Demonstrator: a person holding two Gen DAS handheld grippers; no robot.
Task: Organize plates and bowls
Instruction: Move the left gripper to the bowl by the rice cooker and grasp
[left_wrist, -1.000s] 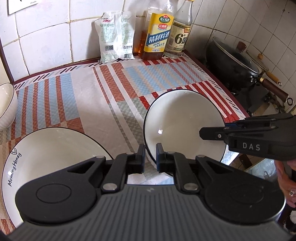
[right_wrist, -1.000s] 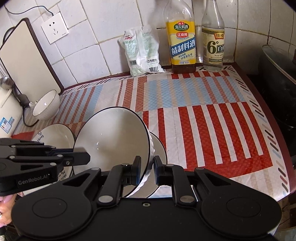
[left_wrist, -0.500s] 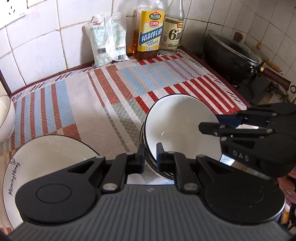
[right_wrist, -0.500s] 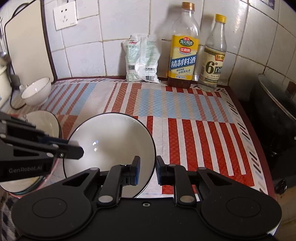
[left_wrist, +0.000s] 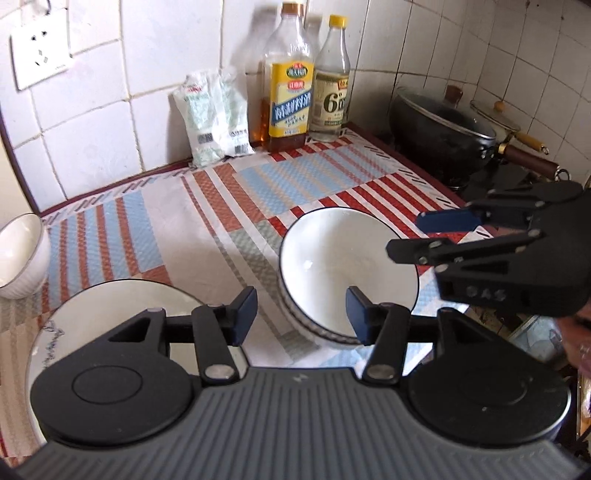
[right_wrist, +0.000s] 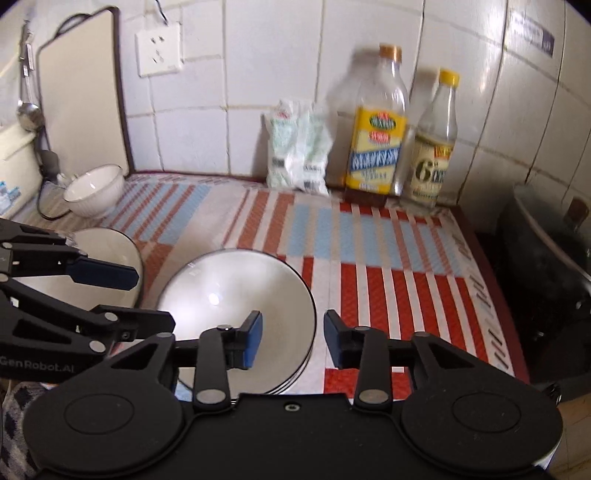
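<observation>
Crockery is what this job turns on, and the stacked bowls (left_wrist: 349, 273) sit on the striped mat (left_wrist: 207, 221) near its front edge, the top one nested in another whose rims show as thin dark lines at five o'clock in the right wrist view. Both tongs stand apart with their jaws opening: the left gripper (left_wrist: 301, 312) has the stack's near rim lying between its blue pads without the pads pressing it, and the right gripper (right_wrist: 292, 338) likewise straddles the stack's rim at its own six o'clock, empty of any grip. From the left wrist camera the right gripper comes in at three o'clock of the stack; from the right wrist camera the left gripper reaches in at nine o'clock. A wide white plate (left_wrist: 110, 314) lies at eight o'clock of the stack, close beside it, and a small ribbed bowl (right_wrist: 94, 190) rests well apart at ten o'clock, near the cutting board (right_wrist: 79, 99). These pieces look glazed ceramic, so they are probably stiff, fairly heavy for their size, smooth enough to slip between hard pads, and liable to chip if knocked rim against rim. The sensible hold would seem to be a pinch across the rim wall, one pad inside and one outside. Bottles (right_wrist: 376, 133) stand against the tiles at twelve o'clock, clear of the work.
</observation>
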